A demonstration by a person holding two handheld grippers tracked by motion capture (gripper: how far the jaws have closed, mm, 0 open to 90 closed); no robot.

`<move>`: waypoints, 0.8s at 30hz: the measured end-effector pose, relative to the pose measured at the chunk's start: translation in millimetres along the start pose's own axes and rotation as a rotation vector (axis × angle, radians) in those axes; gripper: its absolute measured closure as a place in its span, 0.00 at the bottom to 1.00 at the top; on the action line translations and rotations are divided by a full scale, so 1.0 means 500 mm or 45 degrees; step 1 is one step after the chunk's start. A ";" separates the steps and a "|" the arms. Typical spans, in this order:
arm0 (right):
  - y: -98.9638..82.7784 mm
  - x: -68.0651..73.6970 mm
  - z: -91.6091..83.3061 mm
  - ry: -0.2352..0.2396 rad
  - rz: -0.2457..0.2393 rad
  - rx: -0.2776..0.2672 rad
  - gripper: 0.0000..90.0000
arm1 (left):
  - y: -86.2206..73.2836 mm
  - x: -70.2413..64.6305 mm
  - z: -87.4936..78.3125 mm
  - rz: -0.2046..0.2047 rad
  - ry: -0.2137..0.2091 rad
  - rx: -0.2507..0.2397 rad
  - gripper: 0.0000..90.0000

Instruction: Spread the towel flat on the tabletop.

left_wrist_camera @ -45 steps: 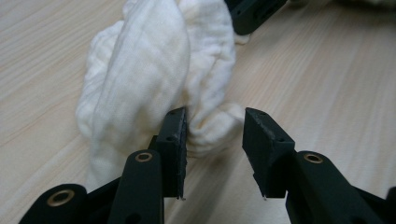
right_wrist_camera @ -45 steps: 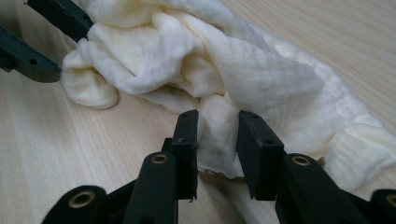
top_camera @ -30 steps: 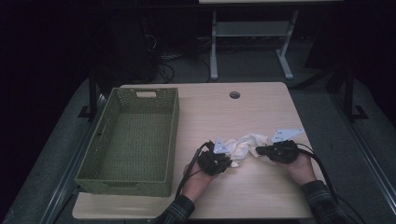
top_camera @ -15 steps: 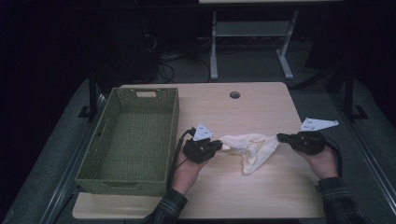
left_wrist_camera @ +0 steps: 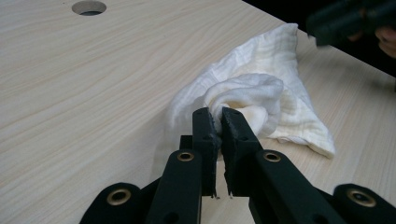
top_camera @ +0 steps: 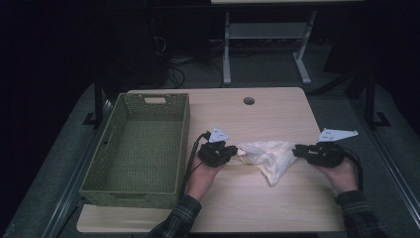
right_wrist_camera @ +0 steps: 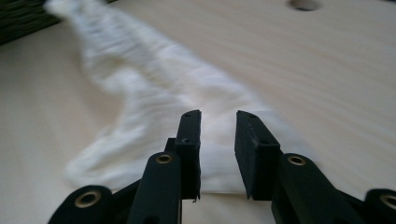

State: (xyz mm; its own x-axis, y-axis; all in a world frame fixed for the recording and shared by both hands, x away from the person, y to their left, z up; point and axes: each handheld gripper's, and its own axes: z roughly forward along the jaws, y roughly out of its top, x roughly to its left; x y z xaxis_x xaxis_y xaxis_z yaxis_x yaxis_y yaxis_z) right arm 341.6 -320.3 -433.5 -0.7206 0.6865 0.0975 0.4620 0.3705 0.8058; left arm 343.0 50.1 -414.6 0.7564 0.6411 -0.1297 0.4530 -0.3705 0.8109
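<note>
Both hands have drawn apart, stretching the white muslin cloth across the wooden table beside the green woven basket. Left gripper pinches a bunched corner tight; right gripper, jaws just parting, has let its end go. Soft, light and limp, it's best taken by corners. No writing is legible.

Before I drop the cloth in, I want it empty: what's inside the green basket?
The green basket shows bare woven floor. Its near wall hides the strip just behind it.
</note>
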 end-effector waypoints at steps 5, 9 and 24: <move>-0.012 0.062 0.027 0.118 -0.049 0.060 0.79 | 0.000 0.000 -0.001 -0.004 -0.001 -0.007 0.93; -0.020 0.111 0.050 0.173 -0.096 0.108 0.79 | -0.001 -0.001 -0.002 -0.004 0.000 -0.005 0.93; -0.037 0.140 0.082 0.150 -0.216 0.255 0.96 | -0.002 0.001 -0.004 0.000 -0.002 0.002 0.94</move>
State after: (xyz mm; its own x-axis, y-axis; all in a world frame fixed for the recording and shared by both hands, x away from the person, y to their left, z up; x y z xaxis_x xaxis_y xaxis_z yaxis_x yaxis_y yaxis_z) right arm 303.9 -253.2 -465.7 -0.8462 0.5307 0.0478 0.4140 0.5984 0.6859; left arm 341.9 52.4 -414.5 0.7569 0.6403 -0.1306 0.4538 -0.3711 0.8102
